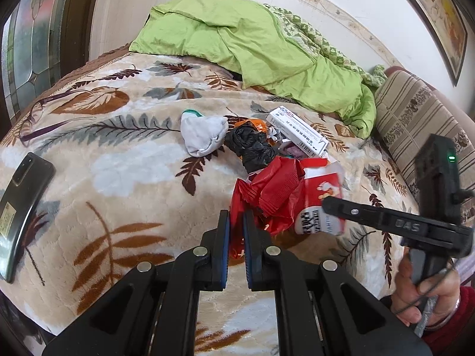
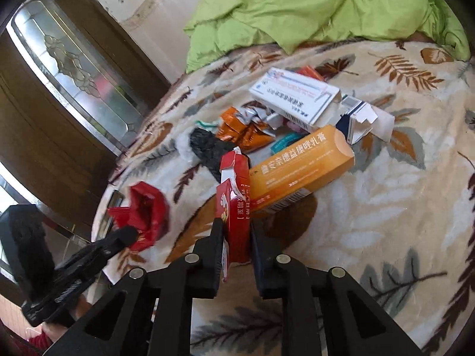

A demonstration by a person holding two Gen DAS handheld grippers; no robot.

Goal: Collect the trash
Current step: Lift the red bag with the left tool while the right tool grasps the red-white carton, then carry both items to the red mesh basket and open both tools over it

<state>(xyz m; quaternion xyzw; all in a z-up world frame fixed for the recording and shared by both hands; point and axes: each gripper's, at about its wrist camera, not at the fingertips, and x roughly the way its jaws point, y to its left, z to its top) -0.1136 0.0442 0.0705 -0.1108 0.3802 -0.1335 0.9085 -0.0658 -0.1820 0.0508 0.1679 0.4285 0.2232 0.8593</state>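
Trash pile on bed; one piece is clamped in each gripper.

A leaf-patterned blanket [image 1: 124,178] is seen covering the bed, with a green quilt [image 1: 237,38] bunched at the far side. An orange carton [image 2: 302,175] is lying flat beside the pile; its end is closed, so contents cannot be told. A white box [image 2: 294,98] is resting on the other litter, one end flap open, interior not visible. The left gripper [image 1: 236,225] is closed narrowly on a crumpled red wrapper [image 1: 267,192]. The right gripper [image 2: 237,237] is closed on a torn red-and-white carton [image 2: 234,195], held upright, inside hidden. A black bag [image 1: 252,145] is balled up mid-pile.
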